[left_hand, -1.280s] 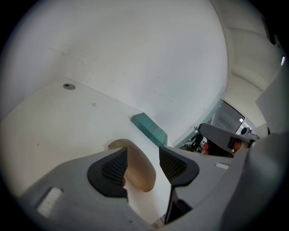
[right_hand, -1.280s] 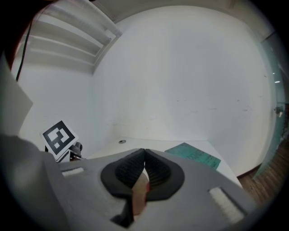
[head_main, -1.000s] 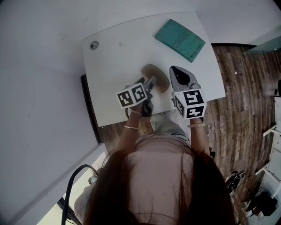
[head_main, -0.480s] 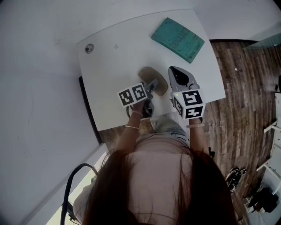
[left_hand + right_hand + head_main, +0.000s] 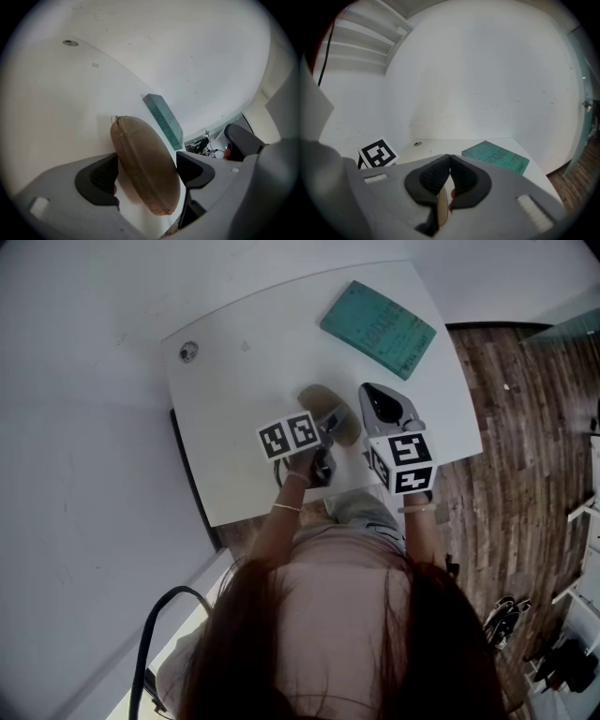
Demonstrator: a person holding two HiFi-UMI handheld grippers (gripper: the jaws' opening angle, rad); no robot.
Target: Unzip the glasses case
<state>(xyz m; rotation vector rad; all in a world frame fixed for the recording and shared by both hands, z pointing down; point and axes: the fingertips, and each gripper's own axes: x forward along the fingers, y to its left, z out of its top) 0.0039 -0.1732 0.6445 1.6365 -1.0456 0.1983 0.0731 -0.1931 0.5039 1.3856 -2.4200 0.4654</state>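
The tan oval glasses case point(image 5: 322, 399) lies on the white table point(image 5: 244, 456), near its front edge. In the left gripper view the case point(image 5: 143, 161) runs lengthwise between my left gripper's point(image 5: 146, 169) wide-set jaws, which have just been opening; the pads point(image 5: 99, 177) stand on either side of it and do not press it. From the head view, the left gripper point(image 5: 328, 423) sits over the case's near end. My right gripper point(image 5: 367, 390) hovers just right of the case, its pads point(image 5: 436, 176) shut together on nothing. A zip seam runs along the case's edge.
A teal book point(image 5: 378, 326) lies at the table's far right corner, also in the left gripper view point(image 5: 164, 121) and the right gripper view point(image 5: 497, 157). A round cable hole point(image 5: 188, 352) sits at the far left. Wooden floor point(image 5: 525, 427) lies beyond the right edge.
My left gripper has moved forward and down over the case, its jaws now spread on both sides of it. The right gripper has shifted only slightly and stays shut.
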